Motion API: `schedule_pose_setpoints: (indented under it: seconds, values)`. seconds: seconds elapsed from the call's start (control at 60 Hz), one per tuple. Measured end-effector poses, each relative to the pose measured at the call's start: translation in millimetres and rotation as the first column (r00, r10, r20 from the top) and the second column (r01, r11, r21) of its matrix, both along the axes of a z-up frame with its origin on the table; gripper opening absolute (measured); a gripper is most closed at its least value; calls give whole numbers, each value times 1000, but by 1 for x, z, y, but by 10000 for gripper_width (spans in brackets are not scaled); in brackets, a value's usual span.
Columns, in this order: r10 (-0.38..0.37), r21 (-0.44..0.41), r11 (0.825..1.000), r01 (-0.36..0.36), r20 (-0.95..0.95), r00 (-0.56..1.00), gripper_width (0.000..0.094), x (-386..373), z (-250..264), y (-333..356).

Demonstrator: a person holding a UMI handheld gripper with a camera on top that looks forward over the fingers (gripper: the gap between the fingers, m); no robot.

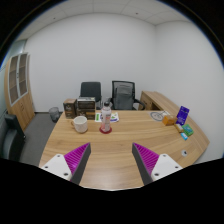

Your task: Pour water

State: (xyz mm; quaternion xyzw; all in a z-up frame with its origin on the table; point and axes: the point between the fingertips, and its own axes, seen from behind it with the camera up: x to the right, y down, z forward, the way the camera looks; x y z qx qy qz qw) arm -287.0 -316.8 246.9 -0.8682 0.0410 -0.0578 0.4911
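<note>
A white mug (80, 124) and a pink-and-white bottle (105, 121) stand side by side on the wooden desk (110, 150), well beyond my fingers. My gripper (111, 160) is open and empty, held above the desk's near part with bare wood between its magenta pads (72, 157). The mug is ahead and a little left, the bottle about straight ahead.
Boxes and small items (86, 107) sit at the desk's far left. A blue box (182, 114) and green items (185, 130) lie at the right end. Two office chairs (121, 94) stand behind the desk. A wooden cabinet (17, 85) lines the left wall.
</note>
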Motion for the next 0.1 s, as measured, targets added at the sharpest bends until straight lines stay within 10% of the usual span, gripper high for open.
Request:
schedule_pose_setpoints:
  seconds: [0.1]
  values:
    - [-3,19,1000,3,-7,1000,856,1,5,-4]
